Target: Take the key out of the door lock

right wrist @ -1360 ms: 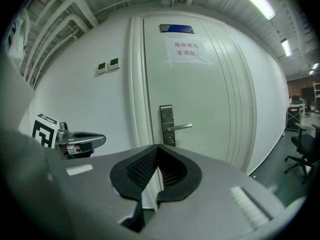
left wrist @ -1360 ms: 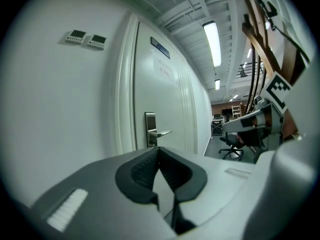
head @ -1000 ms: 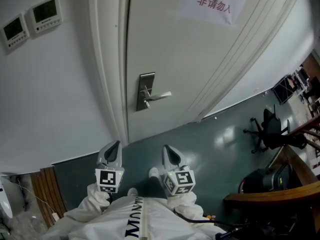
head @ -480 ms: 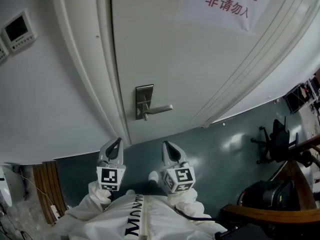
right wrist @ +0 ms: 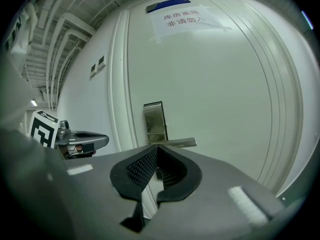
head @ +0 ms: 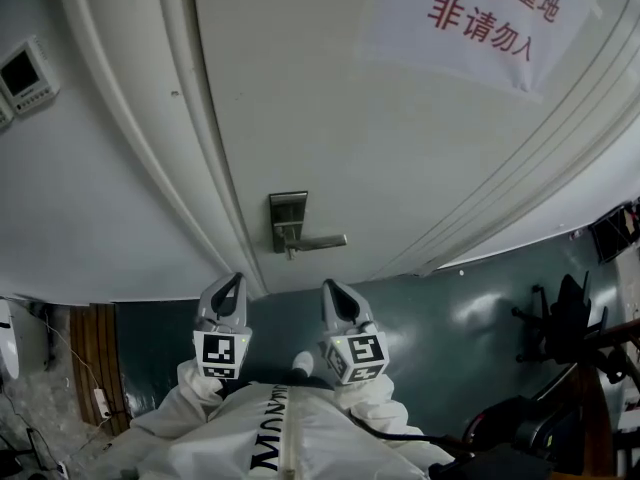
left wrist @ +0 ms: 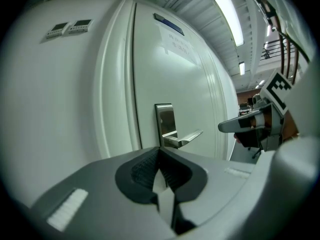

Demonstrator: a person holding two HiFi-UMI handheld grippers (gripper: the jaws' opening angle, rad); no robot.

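Step in hand: the approach to the door (head: 330, 118) is judged to be the current step; the key is not yet touched and nothing is gripped.
Key: it is taken to sit in the lock plate (head: 288, 218) below the lever handle (head: 322, 240). In the head view a small stub (head: 290, 255) is seen there, too small to be told for certain as the key. In both gripper views that spot is covered by the gripper's own body.
Left gripper (head: 233, 284): its fingers (left wrist: 142, 169) are pressed together at the tips, with nothing between them. It is held low in front of the body and aimed at the door, close to level and tipped slightly down.
Right gripper (head: 328, 286): its fingers (right wrist: 142, 166) are likewise closed on nothing. It is held beside the left gripper, the two well apart from the lock plate.
Arms: both are kept drawn in near the torso, with the white sleeves (head: 190, 398) seen just below the marker cubes.
Next move: one gripper would need to be carried forward and up to the lock. Its fingers would have to be opened and set on either side of the key's head, then closed firmly.
Caution: the lever handle lies just above the spot, so a low line of approach under it is likely called for.
Withdrawal: the key would probably need to be turned to its release position before being drawn straight out.
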